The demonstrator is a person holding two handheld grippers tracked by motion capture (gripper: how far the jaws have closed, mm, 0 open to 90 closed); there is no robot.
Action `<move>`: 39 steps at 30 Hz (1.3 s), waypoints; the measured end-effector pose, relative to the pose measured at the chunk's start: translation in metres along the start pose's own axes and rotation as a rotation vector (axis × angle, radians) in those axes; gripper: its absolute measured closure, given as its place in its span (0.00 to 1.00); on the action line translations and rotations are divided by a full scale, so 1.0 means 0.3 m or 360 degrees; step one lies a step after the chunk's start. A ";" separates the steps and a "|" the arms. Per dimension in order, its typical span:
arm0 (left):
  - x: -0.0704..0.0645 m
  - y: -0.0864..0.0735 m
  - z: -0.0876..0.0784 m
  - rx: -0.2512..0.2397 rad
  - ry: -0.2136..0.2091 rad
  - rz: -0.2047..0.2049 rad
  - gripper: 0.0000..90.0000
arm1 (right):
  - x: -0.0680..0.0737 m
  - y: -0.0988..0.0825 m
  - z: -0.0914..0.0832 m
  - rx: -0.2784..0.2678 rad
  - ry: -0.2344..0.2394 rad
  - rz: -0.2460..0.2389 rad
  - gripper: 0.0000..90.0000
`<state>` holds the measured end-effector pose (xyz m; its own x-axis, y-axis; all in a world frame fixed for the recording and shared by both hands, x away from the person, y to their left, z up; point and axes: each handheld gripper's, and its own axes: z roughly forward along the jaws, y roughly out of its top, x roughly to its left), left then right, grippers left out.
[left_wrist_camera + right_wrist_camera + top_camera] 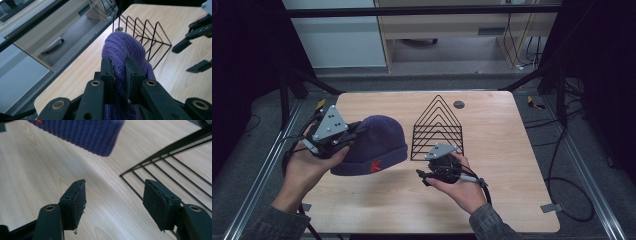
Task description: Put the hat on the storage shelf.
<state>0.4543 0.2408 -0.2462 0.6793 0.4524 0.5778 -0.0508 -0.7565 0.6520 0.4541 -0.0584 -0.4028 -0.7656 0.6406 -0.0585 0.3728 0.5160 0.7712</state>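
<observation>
A purple knit beanie (377, 142) with a red mark on its cuff hangs just over the left half of the wooden table (512, 165), lifted at its left side. My left gripper (357, 131) is shut on it; in the left gripper view its black jaws (120, 72) pinch a fold of the beanie (123, 47). My right gripper (422, 176) is held lower, to the right of the hat, open with nothing between its pads (115, 197). The beanie's cuff (82, 132) hangs above and ahead of it. From the left gripper view the right gripper (191, 56) shows far right.
A black wire rack (438, 127) of triangular dividers stands mid-table, just behind the right hand; its base wires (170, 170) lie right of the right jaws. A small grey disc (458, 104) sits near the far edge. Cables trail off both table sides.
</observation>
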 end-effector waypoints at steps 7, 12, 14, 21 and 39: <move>0.019 0.053 -0.046 -0.0088 -0.0011 -0.0003 0.88 | 0.007 0.057 -0.017 -0.0036 0.0011 -0.0038 0.41; 0.027 0.084 -0.062 -0.0158 -0.0033 -0.0013 0.88 | -0.005 0.099 -0.035 -0.0056 0.0044 -0.0041 0.41; 0.027 0.094 -0.064 -0.0172 -0.0024 -0.0014 0.88 | -0.009 0.113 -0.041 -0.0061 0.0057 -0.0044 0.40; 0.019 0.127 -0.054 -0.0204 -0.0050 0.0015 0.88 | -0.020 0.144 -0.053 -0.0069 0.0062 -0.0055 0.39; 0.043 0.170 -0.029 -0.0296 -0.0090 -0.0040 0.88 | -0.065 0.160 -0.078 -0.0116 0.0129 -0.0050 0.75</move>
<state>0.4541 0.2122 -0.2014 0.7219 0.4387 0.5351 -0.1642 -0.6426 0.7484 0.4747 -0.0594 -0.3498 -0.8173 0.5752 -0.0345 0.3109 0.4905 0.8141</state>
